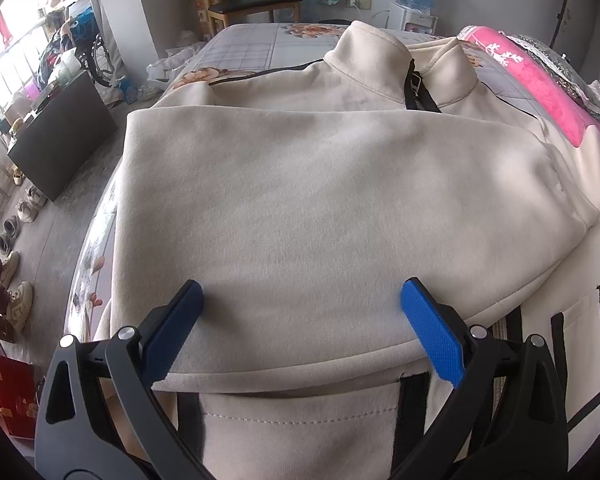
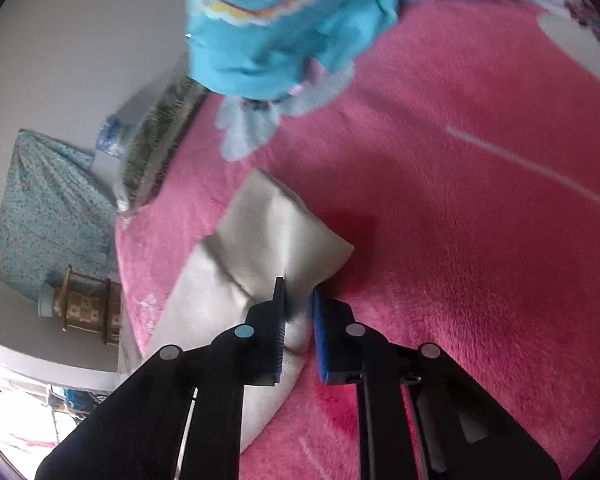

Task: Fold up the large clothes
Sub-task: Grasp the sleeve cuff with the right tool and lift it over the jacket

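Spread wide, the left gripper [image 1: 300, 304] hovers over the cream jacket [image 1: 300, 200], its blue pads [image 1: 432, 328] either side of the folded sleeve, clasping nothing. Beyond them, the jacket lies flat on the floral bedsheet [image 1: 244, 52], collar at its far end. Nearly closed, the right gripper [image 2: 298, 300] pinches the jacket's cuff [image 2: 276, 236] where it rests on the pink blanket [image 2: 460, 200]. Past the cuff lies a blue printed garment [image 2: 284, 28].
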